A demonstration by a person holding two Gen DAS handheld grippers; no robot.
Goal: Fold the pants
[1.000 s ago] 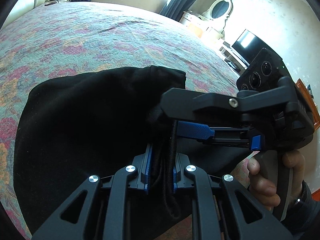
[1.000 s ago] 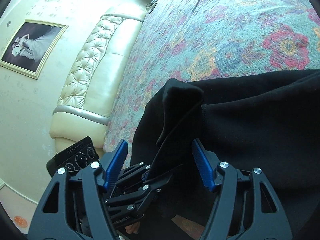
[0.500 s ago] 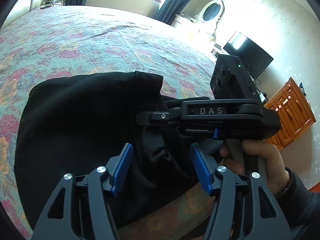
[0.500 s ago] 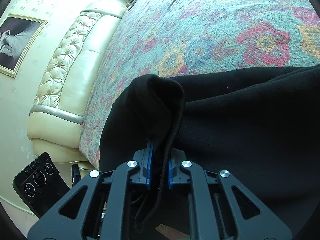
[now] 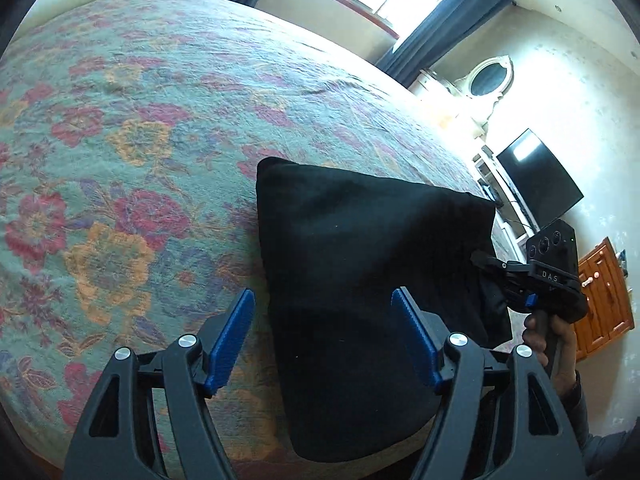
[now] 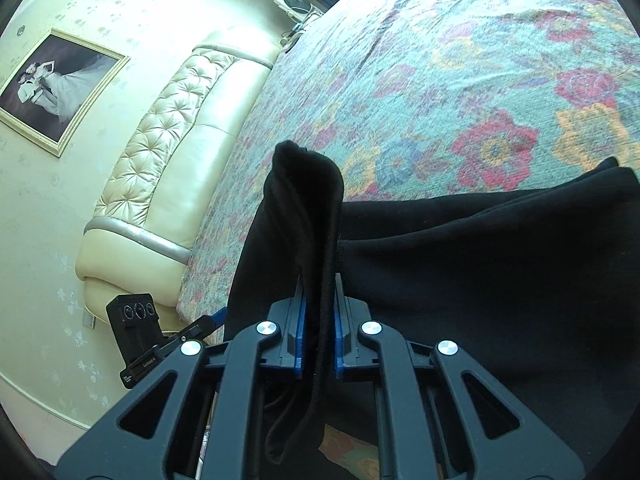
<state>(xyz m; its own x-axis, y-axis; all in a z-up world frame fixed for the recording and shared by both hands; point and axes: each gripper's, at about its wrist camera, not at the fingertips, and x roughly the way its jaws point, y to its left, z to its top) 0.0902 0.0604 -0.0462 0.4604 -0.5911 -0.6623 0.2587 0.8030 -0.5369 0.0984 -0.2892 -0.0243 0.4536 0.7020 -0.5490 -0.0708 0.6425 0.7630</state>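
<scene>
Since a second ago the left tool (image 5: 323, 336) has let go, its jaws opening over the pants (image 5: 372, 280), while the right tool (image 6: 319, 320) has clamped a bunched edge. Black pants lie folded at the bed's (image 5: 120, 140) near edge. Judged soft, light, limp; best gripped at corners or hems.

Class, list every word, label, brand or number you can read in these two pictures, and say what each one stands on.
"DAS": on the black body of the right gripper, as the left wrist view shows it.
Small white print on the left gripper's black housing, in the right wrist view: too small to read.
Nothing readable on the black pants, bedspread or framed picture.
</scene>
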